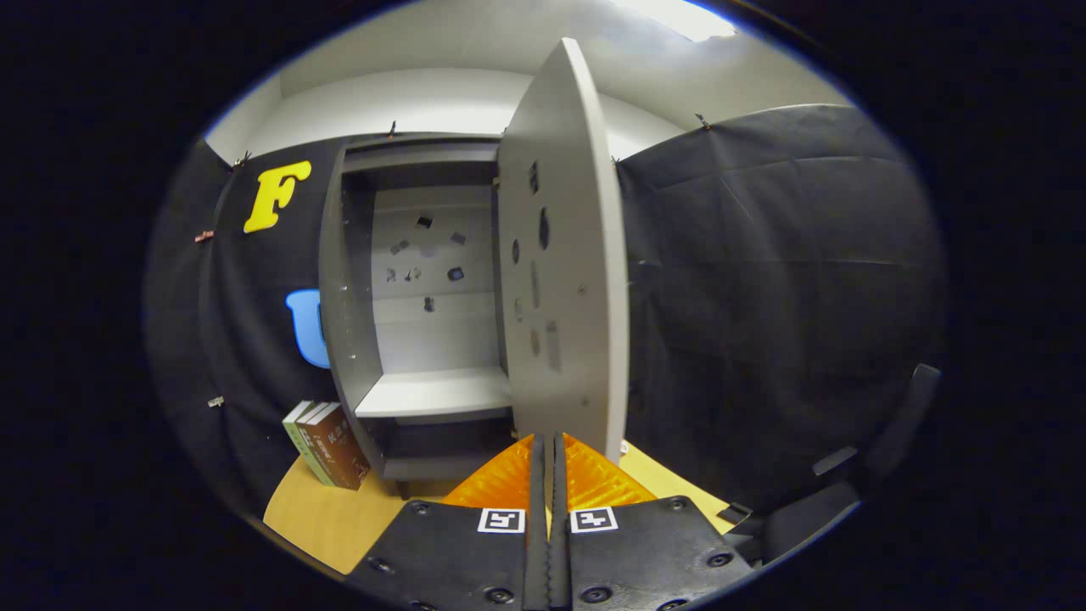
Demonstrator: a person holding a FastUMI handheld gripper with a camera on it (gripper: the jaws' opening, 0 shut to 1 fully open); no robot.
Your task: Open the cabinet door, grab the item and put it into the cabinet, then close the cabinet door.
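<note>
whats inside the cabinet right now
Inside the cabinet, one bare shelf and small dark marks on the back panel; the open door covers its right part. The gripper is shut, empty.

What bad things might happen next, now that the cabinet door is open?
The gripper sits shut, right by the lower edge of the open cabinet door, so swinging toward the books might bump the door and push it partly closed. The books lean against the cabinet side on the wooden table; a clumsy grab may tip them over. Carried in, they could knock the shelf edge.
</note>
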